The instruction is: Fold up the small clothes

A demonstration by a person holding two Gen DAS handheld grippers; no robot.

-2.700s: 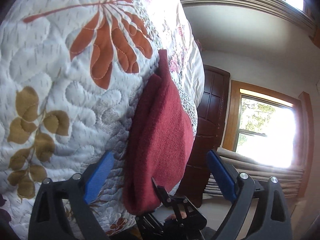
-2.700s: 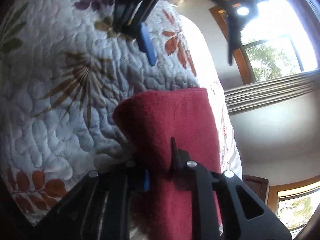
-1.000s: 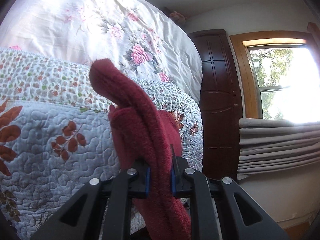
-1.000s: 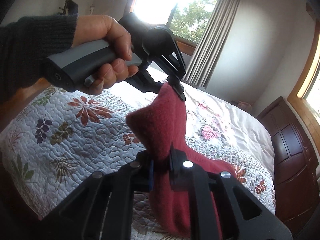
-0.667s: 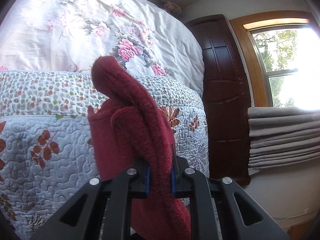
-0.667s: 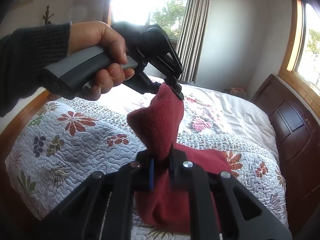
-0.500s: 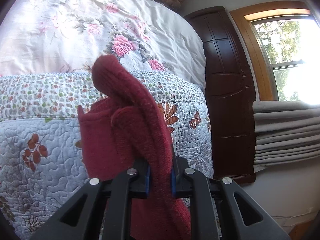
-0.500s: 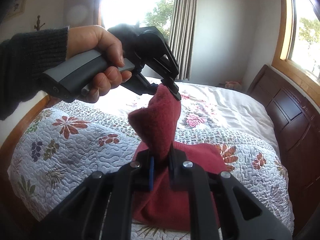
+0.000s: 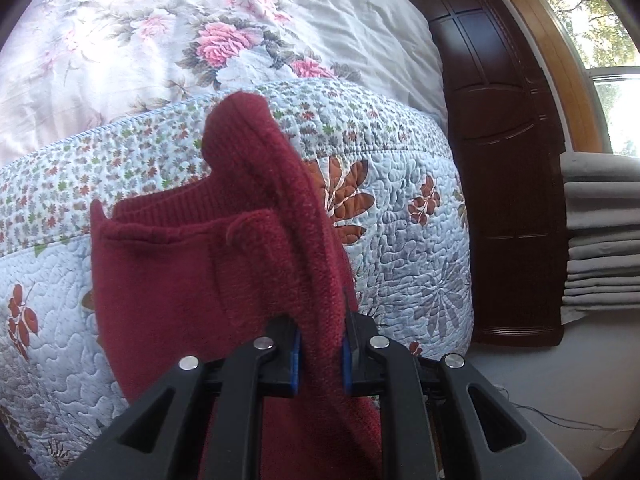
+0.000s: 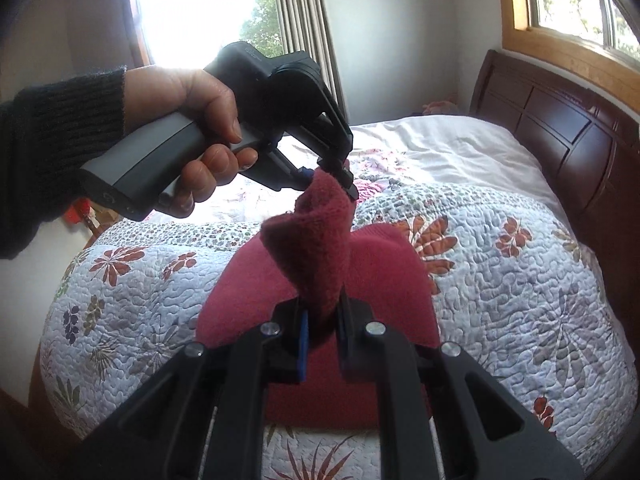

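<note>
A dark red knitted garment (image 10: 384, 280) lies partly folded on the quilted bed, with one strip of it lifted off the quilt. My right gripper (image 10: 322, 328) is shut on the near end of that strip. My left gripper (image 10: 340, 178), held in a person's hand, is shut on the far end, higher up. In the left wrist view the left gripper (image 9: 320, 348) pinches the red garment (image 9: 168, 280), whose ribbed hem edge shows behind the raised fold. The strip hangs taut between both grippers above the rest of the cloth.
A white quilt (image 10: 520, 280) with leaf prints covers the bed. A floral duvet (image 9: 200, 40) lies beyond it, toward the dark wooden headboard (image 10: 560, 120). Stacked grey cloth (image 9: 600, 232) sits at the right by a window. A dark sleeve (image 10: 52, 152) reaches in from the left.
Both grippers have stayed shut on the red garment and carried the lifted edge further over the cloth lying on the quilt. More of the folded body now shows beneath.
</note>
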